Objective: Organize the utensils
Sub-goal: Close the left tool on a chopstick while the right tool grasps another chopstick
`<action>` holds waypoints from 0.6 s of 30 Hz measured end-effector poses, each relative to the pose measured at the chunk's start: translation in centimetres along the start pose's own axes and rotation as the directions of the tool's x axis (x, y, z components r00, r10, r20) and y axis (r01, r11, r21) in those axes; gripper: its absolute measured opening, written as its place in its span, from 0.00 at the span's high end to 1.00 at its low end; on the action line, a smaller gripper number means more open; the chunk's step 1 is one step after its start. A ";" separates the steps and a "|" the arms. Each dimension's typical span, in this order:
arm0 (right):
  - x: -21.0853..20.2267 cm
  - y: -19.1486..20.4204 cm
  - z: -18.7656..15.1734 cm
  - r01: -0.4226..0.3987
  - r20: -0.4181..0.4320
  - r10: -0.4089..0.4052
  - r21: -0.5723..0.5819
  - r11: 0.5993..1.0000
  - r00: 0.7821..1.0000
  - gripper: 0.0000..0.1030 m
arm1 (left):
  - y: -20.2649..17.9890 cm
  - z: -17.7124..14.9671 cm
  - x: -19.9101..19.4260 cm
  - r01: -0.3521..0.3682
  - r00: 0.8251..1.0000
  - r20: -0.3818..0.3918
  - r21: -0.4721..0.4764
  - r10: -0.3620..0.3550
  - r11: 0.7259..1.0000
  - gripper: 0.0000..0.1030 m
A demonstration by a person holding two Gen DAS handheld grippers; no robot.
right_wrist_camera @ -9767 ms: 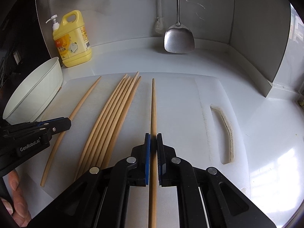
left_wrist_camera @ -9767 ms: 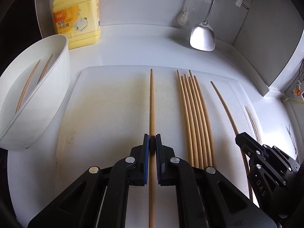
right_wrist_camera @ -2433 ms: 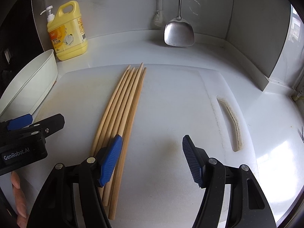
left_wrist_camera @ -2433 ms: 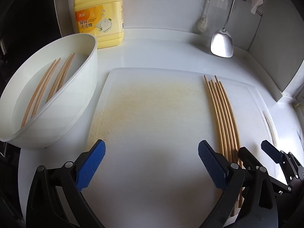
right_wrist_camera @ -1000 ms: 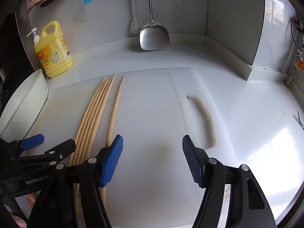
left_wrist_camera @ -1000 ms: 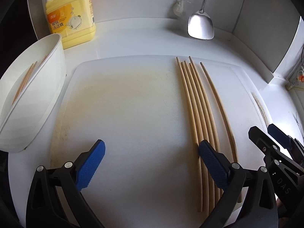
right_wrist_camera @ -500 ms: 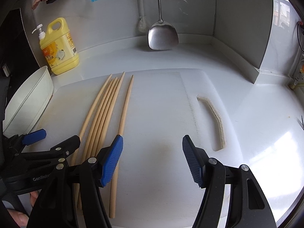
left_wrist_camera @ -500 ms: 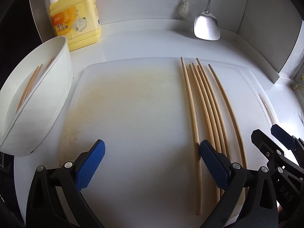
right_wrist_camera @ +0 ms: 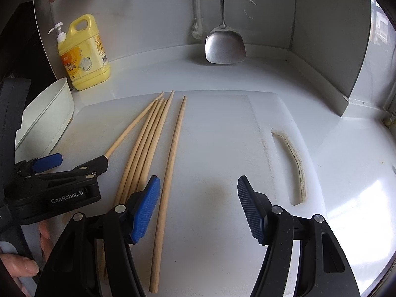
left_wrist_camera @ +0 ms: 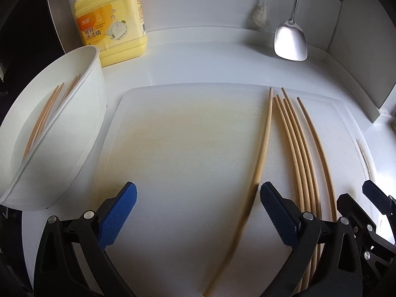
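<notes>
- Far left of the left wrist view: white bowl on the counter, beside the cutting board's left edge; four chopsticks lying inside against its wall; same bowl at the left edge of the right wrist view
- Behind the bowl: yellow soap bottle with a white pump, upright against the back wall; seen also as
- Centre: white cutting board flat on the counter, yellowed in the middle; slot handle at its right side
- Left gripper low over the board, jaws spread wide, clamping nothing; blue pads well apart; a lone chopstick slanting down the board, just inside the right pad; touching it or not cannot be told, the near end blurred
- Right of that: a bundle of four chopsticks lying side by side, tips pointing away; one more chopstick set a little apart on the bundle's right
- Right gripper over bare board, jaws partly spread, empty; the apart chopstick just inside its left pad, the bundle outside it
- Back right: metal spatula hanging on the wall; a brush hanging left of it
- Lower left of the right wrist view: a hand gripping the left gripper's body
</notes>
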State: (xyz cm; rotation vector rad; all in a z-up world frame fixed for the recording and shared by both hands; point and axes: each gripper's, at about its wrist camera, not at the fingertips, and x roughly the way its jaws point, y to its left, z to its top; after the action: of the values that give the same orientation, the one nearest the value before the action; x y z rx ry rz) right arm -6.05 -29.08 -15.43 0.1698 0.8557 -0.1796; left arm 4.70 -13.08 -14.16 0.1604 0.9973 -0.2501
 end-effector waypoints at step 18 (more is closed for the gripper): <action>1.5 1.5 0.3 0.005 0.023 -0.003 -0.088 0.996 1.000 0.59 | -2.9 1.5 -0.1 0.081 0.996 0.038 0.125 -0.086 0.989 0.56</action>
State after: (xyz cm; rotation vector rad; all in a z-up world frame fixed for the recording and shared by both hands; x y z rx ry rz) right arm -4.54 -27.85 -16.22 0.0835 0.8397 -0.1471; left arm 5.01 -16.24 -13.34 0.2246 0.9466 -0.3906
